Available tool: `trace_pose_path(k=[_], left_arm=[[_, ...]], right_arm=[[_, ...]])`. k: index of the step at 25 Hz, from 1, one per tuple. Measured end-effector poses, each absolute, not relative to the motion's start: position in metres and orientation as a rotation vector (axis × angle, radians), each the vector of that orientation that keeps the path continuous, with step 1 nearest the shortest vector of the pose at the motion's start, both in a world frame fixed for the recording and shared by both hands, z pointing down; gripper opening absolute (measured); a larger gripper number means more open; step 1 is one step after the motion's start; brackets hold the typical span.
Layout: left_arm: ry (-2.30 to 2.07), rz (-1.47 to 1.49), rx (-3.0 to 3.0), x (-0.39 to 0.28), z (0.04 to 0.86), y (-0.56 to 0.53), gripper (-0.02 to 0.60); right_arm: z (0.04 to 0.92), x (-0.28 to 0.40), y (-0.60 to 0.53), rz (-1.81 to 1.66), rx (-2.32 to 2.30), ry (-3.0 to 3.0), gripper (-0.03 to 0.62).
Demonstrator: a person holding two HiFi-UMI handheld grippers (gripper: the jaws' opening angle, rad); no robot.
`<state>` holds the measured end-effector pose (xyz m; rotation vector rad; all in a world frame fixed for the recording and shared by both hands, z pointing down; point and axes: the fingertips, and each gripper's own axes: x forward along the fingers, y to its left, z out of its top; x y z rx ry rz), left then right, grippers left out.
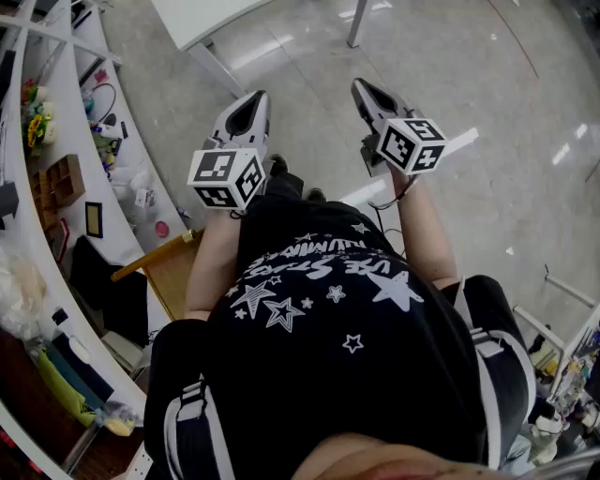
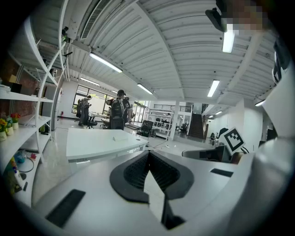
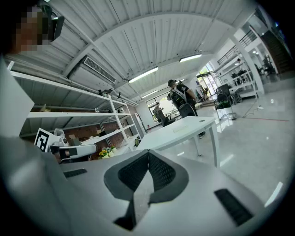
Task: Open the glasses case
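No glasses case shows clearly in any view. A small pale flat thing (image 2: 120, 137) lies on the white table (image 2: 99, 143) ahead, and I cannot tell what it is. In the head view my left gripper (image 1: 254, 97) and right gripper (image 1: 365, 88) are held side by side in front of the body, above the floor, pointing away. Both are shut and hold nothing. In the left gripper view the black pads (image 2: 138, 170) meet at the tip of the left gripper (image 2: 148, 153). The right gripper (image 3: 148, 152) looks the same in its own view.
The white table (image 1: 202, 19) stands ahead on the glossy floor (image 1: 487, 84), some way off. White shelving (image 1: 66, 141) with small items runs along the left. A wooden seat (image 1: 173, 267) is near my left side. A person (image 2: 117, 113) stands beyond the table.
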<state>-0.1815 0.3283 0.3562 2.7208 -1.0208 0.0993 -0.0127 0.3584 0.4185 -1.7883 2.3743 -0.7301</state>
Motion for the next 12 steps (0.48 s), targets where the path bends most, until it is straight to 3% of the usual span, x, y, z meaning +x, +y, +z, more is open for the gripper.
trace_pose_path(k=[12], left_arm=[[-0.946,0.047,2.679,-0.16,0.369,0.243,0.012]], right_arm=[[0.418,0.015,0.289,-0.705,-1.88,2.379,0.008]])
